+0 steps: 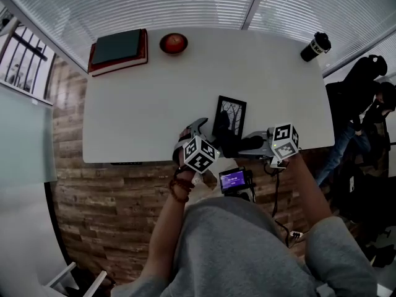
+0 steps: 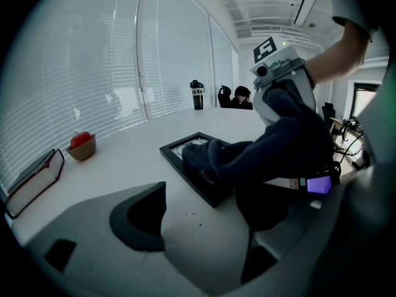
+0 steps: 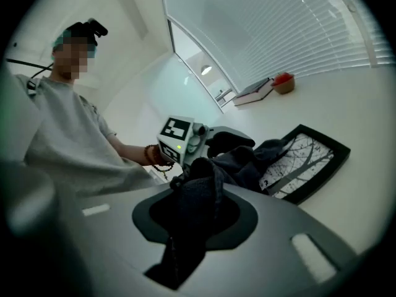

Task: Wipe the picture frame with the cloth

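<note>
Right gripper (image 3: pixel 193 212) clamped on cloth (image 1: pixel 228 138); cloth drapes over near end of frame (image 1: pixel 233 109). Frame lies flat on table (image 1: pixel 136 98), near front edge. Left gripper (image 2: pixel 199 231) jaws apart, empty, just left of frame.

Picture frame (image 1: pixel 235 109) half under cloth (image 1: pixel 228 140)

I am not finding any words or numbers I can actually read. The black bottle (image 2: pixel 197 95) is carrying white print, too small to make out. The small screen (image 1: pixel 233 179) is glowing purple with blurred lines. The marker cubes (image 1: pixel 200 154) (image 1: pixel 284 141) are showing only black-and-white square patterns.
</note>
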Motion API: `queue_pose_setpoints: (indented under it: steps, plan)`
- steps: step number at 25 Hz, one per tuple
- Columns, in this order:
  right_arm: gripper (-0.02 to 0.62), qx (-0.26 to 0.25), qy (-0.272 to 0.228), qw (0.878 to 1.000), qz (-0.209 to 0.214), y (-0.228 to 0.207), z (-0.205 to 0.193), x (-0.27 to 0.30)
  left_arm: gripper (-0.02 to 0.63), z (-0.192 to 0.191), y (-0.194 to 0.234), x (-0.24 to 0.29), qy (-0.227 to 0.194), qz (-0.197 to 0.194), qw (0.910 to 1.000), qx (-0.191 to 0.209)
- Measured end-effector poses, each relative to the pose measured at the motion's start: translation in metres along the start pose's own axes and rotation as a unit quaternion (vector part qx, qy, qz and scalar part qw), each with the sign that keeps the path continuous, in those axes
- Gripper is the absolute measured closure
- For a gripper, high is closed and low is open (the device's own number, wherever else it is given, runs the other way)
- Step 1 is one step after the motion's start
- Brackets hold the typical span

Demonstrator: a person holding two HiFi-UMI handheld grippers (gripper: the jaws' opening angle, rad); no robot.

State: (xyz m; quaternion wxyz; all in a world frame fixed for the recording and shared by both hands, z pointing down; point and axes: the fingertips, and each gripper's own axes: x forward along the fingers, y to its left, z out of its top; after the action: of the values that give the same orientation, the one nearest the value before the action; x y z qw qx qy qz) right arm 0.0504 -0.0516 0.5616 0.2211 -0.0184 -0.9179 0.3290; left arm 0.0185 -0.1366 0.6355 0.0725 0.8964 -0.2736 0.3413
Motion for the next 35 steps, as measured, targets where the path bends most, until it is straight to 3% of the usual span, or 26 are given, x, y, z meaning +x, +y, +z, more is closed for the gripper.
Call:
queue_pose_setpoints:
  steps: [3,5,7,9,12,16,17,21,23,35]
  plan:
    - [0.514,-0.029,-0.052,0.998,-0.001,0.002,0.03,-0.03,0.261,-0.001,0.0,0.0,0.0,0.001,1.0,0.0]
    - [0.514,-0.041,-0.102,0.993,-0.043,-0.016,0.054,-0.056,0.262,-0.001,0.0,0.001,0.0,0.001,1.0,-0.001]
    - [0.512,-0.041,-0.144,0.982,-0.114,-0.045,0.074,-0.085,0.261,-0.001,0.0,0.001,0.0,0.001,1.0,-0.001]
    - [0.512,-0.039,-0.171,0.963,-0.203,-0.08,0.088,-0.11,0.261,-0.001,0.0,0.001,0.0,0.0,1.0,-0.001]
    - [0.512,-0.047,-0.17,0.931,-0.318,-0.125,0.092,-0.134,0.262,-0.001,0.0,-0.001,0.0,0.0,1.0,-0.002]
    - [0.511,-0.091,-0.155,0.893,-0.412,-0.153,0.095,-0.15,0.262,-0.002,0.0,-0.001,0.0,0.002,1.0,-0.001]
    - [0.511,-0.098,-0.146,0.892,-0.417,-0.157,0.094,-0.148,0.262,-0.002,0.001,-0.001,-0.001,0.002,1.0,-0.001]
    - [0.509,-0.072,-0.077,0.926,-0.364,-0.168,0.072,-0.11,0.261,-0.002,0.002,0.0,-0.001,0.003,1.0,-0.001]
    - [0.509,-0.059,-0.053,0.934,-0.35,-0.171,0.055,-0.093,0.261,-0.003,0.0,0.0,0.0,0.002,1.0,-0.002]
    - [0.511,-0.009,-0.065,0.943,-0.325,-0.152,0.028,-0.065,0.259,-0.001,0.001,-0.001,0.001,0.004,1.0,-0.004]
